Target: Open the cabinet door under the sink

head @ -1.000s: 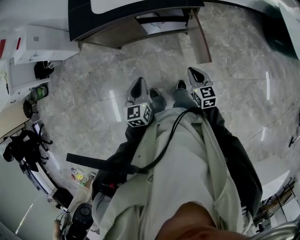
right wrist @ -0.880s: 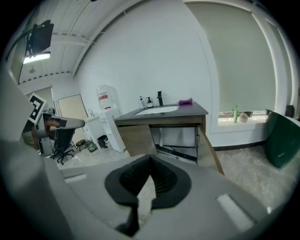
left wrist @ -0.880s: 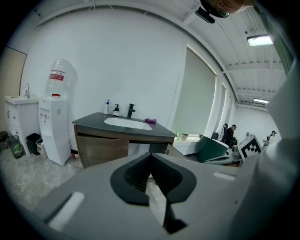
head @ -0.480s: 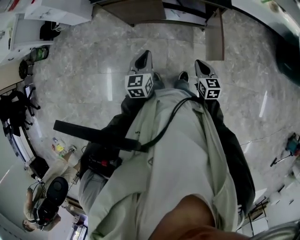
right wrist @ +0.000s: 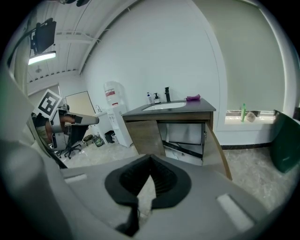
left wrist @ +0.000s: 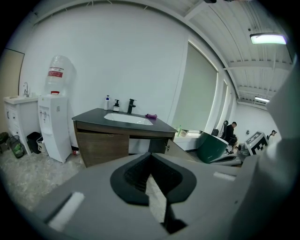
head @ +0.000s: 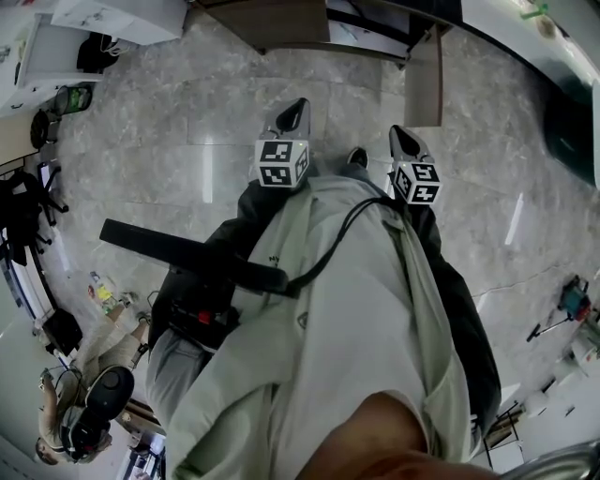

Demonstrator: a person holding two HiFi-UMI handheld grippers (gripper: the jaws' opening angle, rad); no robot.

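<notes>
The sink cabinet [right wrist: 174,123] has a dark top with a white basin and a black tap. Its right door [right wrist: 214,149] stands swung wide open, showing a white back and a slanted pipe inside; the left door [right wrist: 145,137] is closed. In the head view the cabinet [head: 309,23] lies at the top edge with the open door [head: 424,86] jutting toward me. My left gripper [head: 298,111] and right gripper [head: 402,139] hang side by side over the floor, well short of the cabinet, both shut and holding nothing. The left gripper view also shows the cabinet [left wrist: 123,138].
A water dispenser [left wrist: 53,119] and a small white unit stand left of the cabinet. A green tub [left wrist: 214,146] sits to its right, with a seated person [left wrist: 230,132] beyond. Another person [head: 89,412] is at my lower left; tools [head: 570,302] lie on the marble floor at right.
The head view has swung, so the cabinet now sits closer to the top edge. Both grippers stay shut and have kept nearly the same place in front of me.
</notes>
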